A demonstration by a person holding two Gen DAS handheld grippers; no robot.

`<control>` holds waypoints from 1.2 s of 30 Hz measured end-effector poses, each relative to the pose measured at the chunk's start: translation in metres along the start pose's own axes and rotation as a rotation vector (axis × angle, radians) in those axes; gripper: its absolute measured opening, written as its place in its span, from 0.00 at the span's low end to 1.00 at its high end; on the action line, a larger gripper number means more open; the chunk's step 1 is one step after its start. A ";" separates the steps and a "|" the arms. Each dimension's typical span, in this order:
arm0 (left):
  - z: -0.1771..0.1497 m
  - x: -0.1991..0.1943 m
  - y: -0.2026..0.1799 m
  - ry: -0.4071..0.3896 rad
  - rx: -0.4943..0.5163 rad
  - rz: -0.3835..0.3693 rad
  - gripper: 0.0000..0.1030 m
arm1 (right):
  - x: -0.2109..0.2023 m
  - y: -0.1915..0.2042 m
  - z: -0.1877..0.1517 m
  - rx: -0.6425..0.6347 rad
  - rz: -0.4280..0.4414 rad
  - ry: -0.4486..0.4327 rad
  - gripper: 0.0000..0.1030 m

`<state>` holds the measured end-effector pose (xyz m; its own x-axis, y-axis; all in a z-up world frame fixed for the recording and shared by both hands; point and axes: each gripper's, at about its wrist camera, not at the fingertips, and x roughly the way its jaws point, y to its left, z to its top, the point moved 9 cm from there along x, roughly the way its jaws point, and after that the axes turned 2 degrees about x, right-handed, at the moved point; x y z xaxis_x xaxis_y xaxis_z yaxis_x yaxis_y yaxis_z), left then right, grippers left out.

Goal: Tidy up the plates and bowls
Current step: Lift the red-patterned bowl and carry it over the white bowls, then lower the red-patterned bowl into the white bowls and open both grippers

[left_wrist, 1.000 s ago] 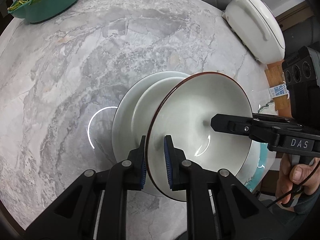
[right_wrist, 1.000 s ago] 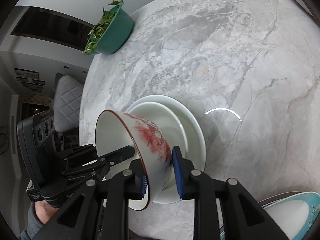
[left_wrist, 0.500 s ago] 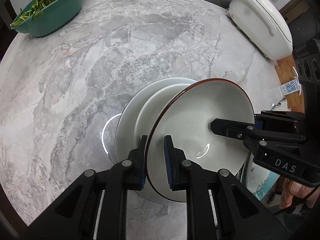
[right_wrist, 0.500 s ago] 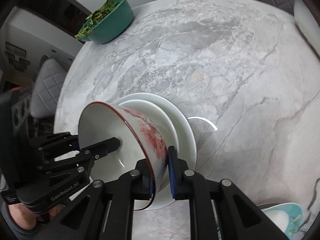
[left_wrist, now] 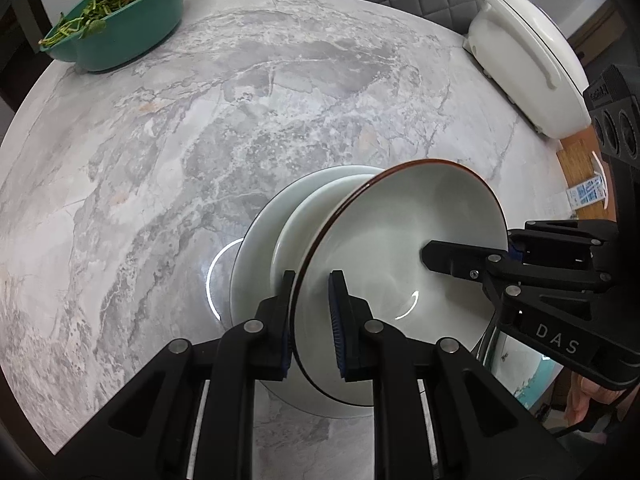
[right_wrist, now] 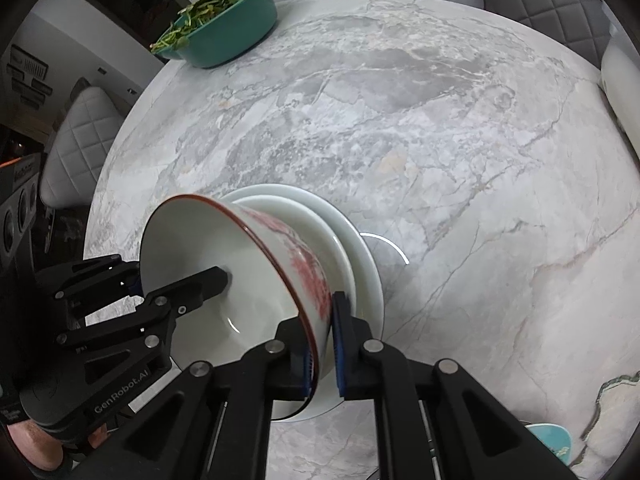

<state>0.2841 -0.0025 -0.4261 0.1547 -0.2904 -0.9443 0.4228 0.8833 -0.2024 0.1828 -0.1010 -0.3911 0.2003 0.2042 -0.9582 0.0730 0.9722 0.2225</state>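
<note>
A white bowl (left_wrist: 404, 248) with a brown rim and red pattern on its outside (right_wrist: 308, 276) is held tilted above two stacked white plates (left_wrist: 260, 264) on the marble table. My left gripper (left_wrist: 312, 316) is shut on the bowl's near rim. My right gripper (right_wrist: 322, 344) is shut on the opposite rim; it also shows in the left wrist view (left_wrist: 472, 256). The plates show in the right wrist view (right_wrist: 352, 248) just behind the bowl.
A teal bowl of greens (left_wrist: 120, 20) stands at the table's far left edge. A white appliance (left_wrist: 528, 64) sits at the far right. A teal-patterned dish (right_wrist: 552, 444) lies near the front edge. Grey quilted chairs (right_wrist: 80, 132) surround the round table (left_wrist: 160, 160).
Both grippers have lifted and pulled back with the bowl, so more of the table shows. The bowl stays tilted over the plates.
</note>
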 end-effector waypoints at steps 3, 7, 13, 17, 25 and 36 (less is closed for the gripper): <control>0.002 0.000 0.005 -0.027 -0.052 -0.025 0.15 | 0.002 -0.002 0.002 0.008 0.014 0.020 0.10; 0.003 -0.001 0.005 -0.048 -0.073 -0.054 0.20 | 0.005 -0.006 0.005 0.029 0.046 0.044 0.09; 0.006 -0.010 -0.006 -0.103 -0.097 -0.130 0.57 | 0.007 -0.002 0.008 -0.003 0.032 0.068 0.09; 0.007 -0.019 -0.004 -0.143 -0.144 -0.169 0.58 | 0.009 -0.001 0.009 -0.011 0.028 0.086 0.09; 0.018 -0.055 0.021 -0.285 -0.232 -0.127 0.78 | 0.013 -0.001 0.012 -0.035 -0.011 0.137 0.10; 0.000 -0.040 0.046 -0.255 -0.300 -0.117 0.78 | 0.014 0.004 0.008 -0.102 -0.104 0.162 0.10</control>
<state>0.2979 0.0497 -0.3981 0.3532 -0.4441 -0.8234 0.1779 0.8959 -0.4070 0.1942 -0.0949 -0.4017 0.0365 0.1096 -0.9933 -0.0159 0.9939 0.1091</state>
